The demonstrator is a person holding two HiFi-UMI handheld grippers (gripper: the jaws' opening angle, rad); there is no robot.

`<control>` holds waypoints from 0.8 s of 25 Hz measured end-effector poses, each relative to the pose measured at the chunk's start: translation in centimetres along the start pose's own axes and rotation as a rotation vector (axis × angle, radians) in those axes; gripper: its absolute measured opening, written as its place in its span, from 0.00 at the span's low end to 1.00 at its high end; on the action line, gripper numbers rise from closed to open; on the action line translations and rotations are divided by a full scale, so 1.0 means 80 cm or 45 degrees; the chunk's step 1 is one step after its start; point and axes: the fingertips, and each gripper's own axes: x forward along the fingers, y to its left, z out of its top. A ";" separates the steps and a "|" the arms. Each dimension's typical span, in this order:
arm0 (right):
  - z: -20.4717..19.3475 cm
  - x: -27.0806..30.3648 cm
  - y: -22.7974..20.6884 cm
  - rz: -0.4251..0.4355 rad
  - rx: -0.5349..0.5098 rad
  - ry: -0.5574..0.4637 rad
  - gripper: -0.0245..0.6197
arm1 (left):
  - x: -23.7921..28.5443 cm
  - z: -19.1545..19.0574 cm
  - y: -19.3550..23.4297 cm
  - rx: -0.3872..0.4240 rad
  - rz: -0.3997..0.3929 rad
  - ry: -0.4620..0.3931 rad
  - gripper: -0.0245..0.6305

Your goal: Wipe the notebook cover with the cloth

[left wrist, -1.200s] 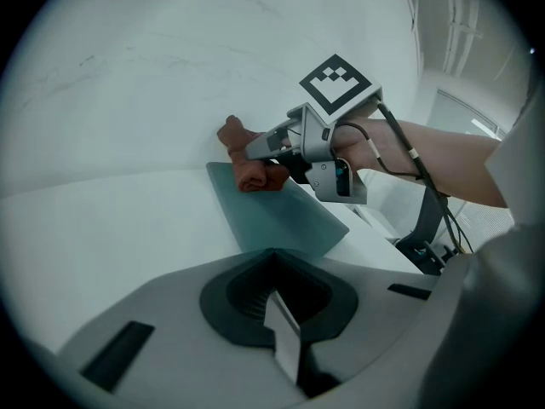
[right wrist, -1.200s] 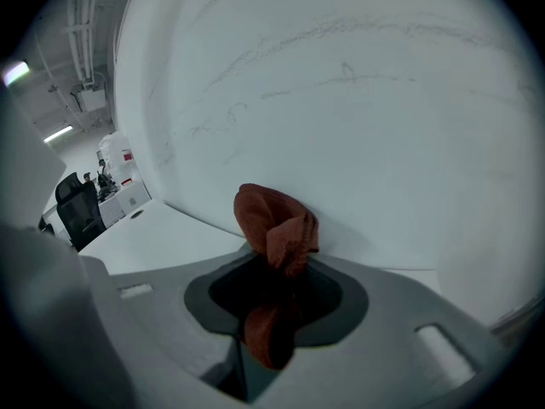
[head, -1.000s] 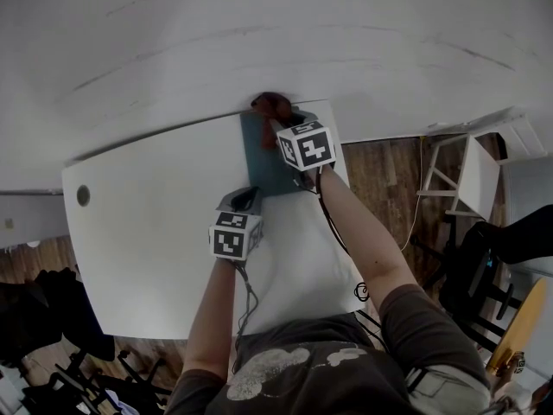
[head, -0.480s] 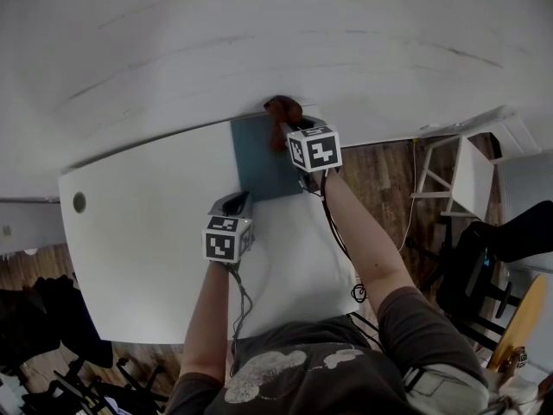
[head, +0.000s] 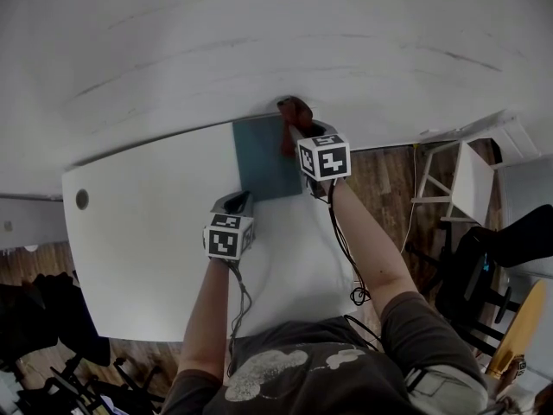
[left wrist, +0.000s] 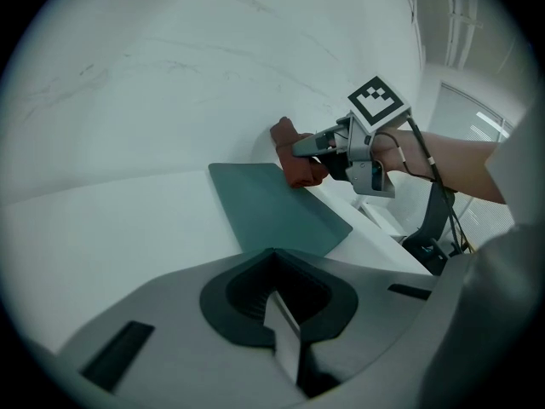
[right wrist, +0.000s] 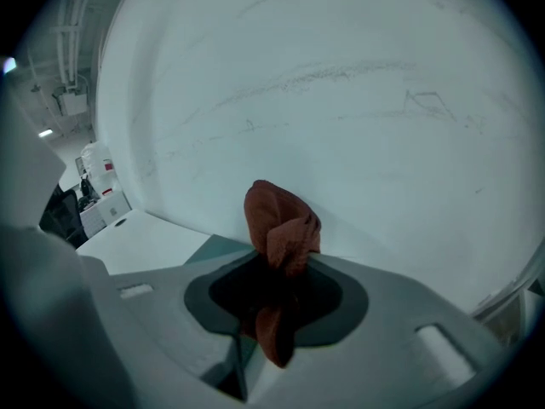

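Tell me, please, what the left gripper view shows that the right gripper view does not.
Only the left gripper view: the whole notebook lying flat, the right gripper seen from outside, and the shut left gripper. Only the right gripper view: the cloth up close, pinched between its fingers. Both: cloth, notebook, table and wall.

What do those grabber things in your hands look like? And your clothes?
Both the left gripper and the right gripper are grey plastic with a dark hollow round the jaws. Each carries a white cube with black square markers. A thin black cable trails from each along a bare forearm. The T-shirt is dark grey, short-sleeved, with a pale print.
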 end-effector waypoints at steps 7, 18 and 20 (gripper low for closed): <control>0.008 -0.010 0.071 0.159 -0.096 -0.012 0.20 | 0.000 0.001 0.000 0.024 -0.002 0.001 0.05; 0.001 0.002 0.159 0.375 -0.028 0.041 0.20 | -0.003 0.002 0.000 0.030 -0.007 -0.018 0.05; -0.006 0.005 0.168 0.397 -0.021 0.068 0.20 | -0.003 0.002 0.000 0.028 -0.009 -0.021 0.05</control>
